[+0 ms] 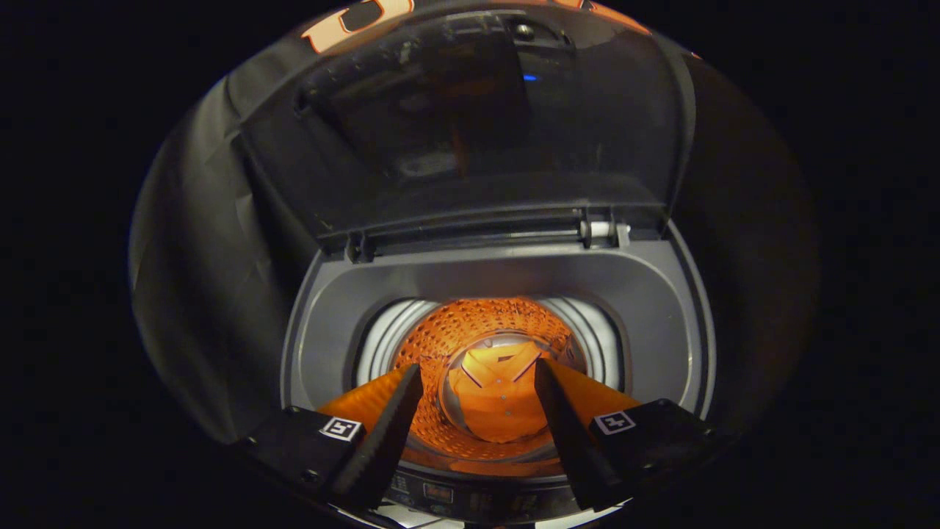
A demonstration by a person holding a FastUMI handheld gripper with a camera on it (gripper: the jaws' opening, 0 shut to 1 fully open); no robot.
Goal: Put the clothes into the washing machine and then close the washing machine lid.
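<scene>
Shirt (498, 400) collar-up in drum — tool (477, 382) empty

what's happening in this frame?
The handheld gripper hangs open over the top-loading washing machine, holding nothing. An orange shirt lies at the bottom of the drum, seen between and beyond the fingers. The lid stands upright and open behind the drum, so closing it is what remains.
</scene>
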